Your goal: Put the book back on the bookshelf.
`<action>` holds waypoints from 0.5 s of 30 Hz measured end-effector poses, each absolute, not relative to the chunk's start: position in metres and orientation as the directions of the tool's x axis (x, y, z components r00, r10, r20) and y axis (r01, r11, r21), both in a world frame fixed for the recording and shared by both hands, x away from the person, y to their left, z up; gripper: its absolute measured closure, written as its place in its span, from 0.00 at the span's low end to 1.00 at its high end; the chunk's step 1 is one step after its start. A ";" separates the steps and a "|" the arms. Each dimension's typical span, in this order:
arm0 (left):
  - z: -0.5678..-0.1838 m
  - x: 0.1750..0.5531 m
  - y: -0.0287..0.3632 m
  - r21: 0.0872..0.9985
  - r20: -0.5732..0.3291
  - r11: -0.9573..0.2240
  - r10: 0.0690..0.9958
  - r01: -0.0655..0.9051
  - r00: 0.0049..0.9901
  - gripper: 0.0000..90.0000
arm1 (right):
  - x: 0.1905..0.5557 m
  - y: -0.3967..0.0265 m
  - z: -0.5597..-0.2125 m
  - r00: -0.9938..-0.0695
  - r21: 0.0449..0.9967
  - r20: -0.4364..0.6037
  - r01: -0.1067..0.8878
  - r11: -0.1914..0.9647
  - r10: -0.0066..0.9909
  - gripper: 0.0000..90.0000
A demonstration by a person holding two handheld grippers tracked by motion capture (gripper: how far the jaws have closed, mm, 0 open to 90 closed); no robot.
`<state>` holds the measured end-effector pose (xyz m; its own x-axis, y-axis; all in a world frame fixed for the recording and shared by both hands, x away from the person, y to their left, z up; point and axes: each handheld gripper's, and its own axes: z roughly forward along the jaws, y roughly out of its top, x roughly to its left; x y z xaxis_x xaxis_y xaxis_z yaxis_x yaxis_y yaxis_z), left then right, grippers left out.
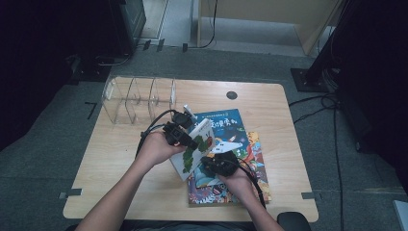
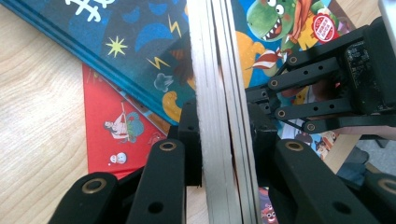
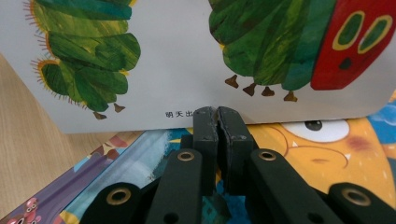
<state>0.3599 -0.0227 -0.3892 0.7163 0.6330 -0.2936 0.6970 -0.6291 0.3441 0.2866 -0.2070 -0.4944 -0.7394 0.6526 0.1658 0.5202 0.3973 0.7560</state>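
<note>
The left tongs point(image 2: 224, 140) are clamping the page block of the caterpillar book point(image 1: 195, 147), tilting it up off the book stack point(image 1: 240, 144) at the table's point(image 1: 120, 159) centre so it can be lifted clear. The right tongs point(image 3: 217, 123), clenched with jaws nearly meeting, are nipping its lower cover edge at 6 o'clock, steadying it; a clear divider rack point(image 1: 139, 98) stands at 11 o'clock.

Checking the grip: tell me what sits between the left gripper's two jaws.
In the left gripper view, the left gripper has the thick page edge of the caterpillar board book between its jaws, both pads pressing on it.
</note>
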 end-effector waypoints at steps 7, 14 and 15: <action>-0.393 0.360 -0.026 0.340 -0.278 -0.635 0.636 0.693 0.720 0.82 | 0.287 -0.205 -0.495 -0.746 0.760 0.158 0.510 0.402 0.647 0.95; -0.393 0.362 -0.023 0.347 -0.286 -0.633 0.631 0.692 0.721 0.85 | 0.287 -0.204 -0.496 -0.758 0.770 0.154 0.494 0.404 0.634 0.89; -0.393 0.362 -0.023 0.347 -0.286 -0.633 0.631 0.692 0.721 0.85 | 0.287 -0.203 -0.496 -0.761 0.772 0.146 0.487 0.408 0.632 0.88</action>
<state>0.3622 -0.0225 -0.3927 0.7207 0.6313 -0.2864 0.6922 -0.6326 0.3474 0.2869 -0.2031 -0.4955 -0.7610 0.6322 0.1456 0.4870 0.4085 0.7720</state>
